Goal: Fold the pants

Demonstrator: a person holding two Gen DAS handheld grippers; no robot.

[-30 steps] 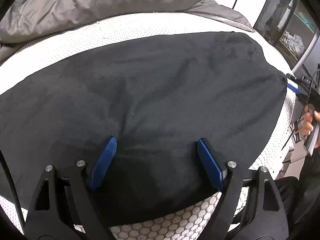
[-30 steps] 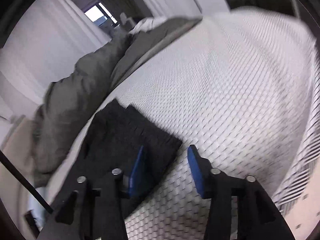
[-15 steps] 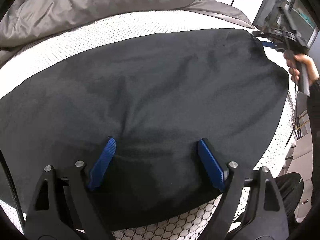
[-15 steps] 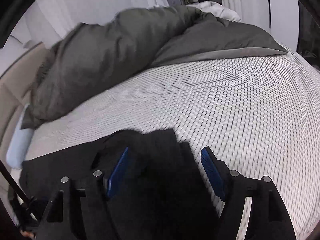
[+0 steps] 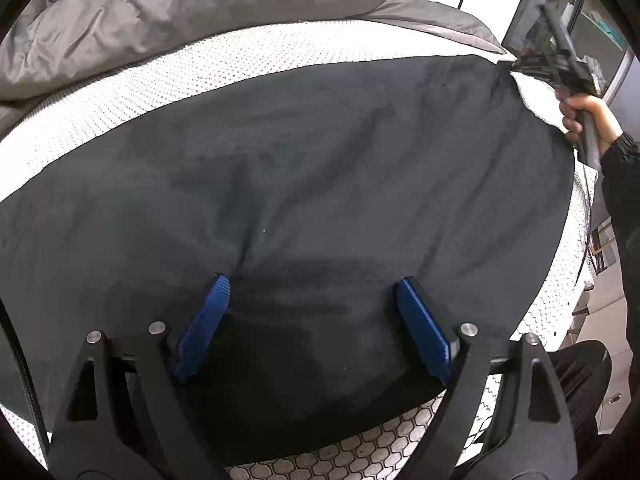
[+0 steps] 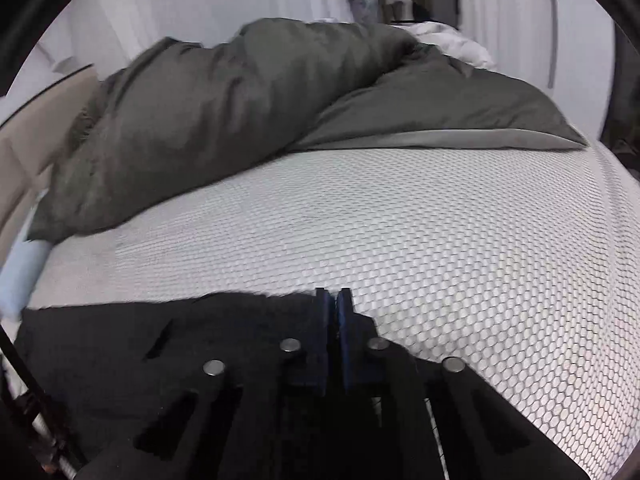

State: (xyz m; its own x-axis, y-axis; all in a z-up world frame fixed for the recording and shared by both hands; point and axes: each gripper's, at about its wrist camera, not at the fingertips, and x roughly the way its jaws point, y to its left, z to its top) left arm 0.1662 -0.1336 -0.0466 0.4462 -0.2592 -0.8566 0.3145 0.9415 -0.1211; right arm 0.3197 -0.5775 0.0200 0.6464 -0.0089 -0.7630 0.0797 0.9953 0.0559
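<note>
Black pants (image 5: 320,160) lie spread flat across a white honeycomb-patterned mattress (image 5: 160,72). My left gripper (image 5: 312,282) is open, its blue pads wide apart over the fabric near the pants' near edge, with nothing pinched. At the pants' far right corner, a hand (image 5: 588,116) holds my right gripper (image 5: 520,66); the corner looks drawn up to its tip. In the right wrist view the right gripper (image 6: 333,300) has its blue pads pressed together at the edge of the pants (image 6: 120,352), pinching the cloth.
A crumpled grey duvet (image 5: 200,8) is heaped along the far side of the bed (image 6: 440,240). A pale blue pillow (image 6: 20,276) lies at the left edge. Glass-fronted shelving (image 5: 600,32) stands beyond the bed's right side, and a dark sleeve (image 5: 624,200) runs along it.
My right gripper swung from the bed's right side to the pants' far right corner and closed its pads there. The left gripper stayed put, still open.
</note>
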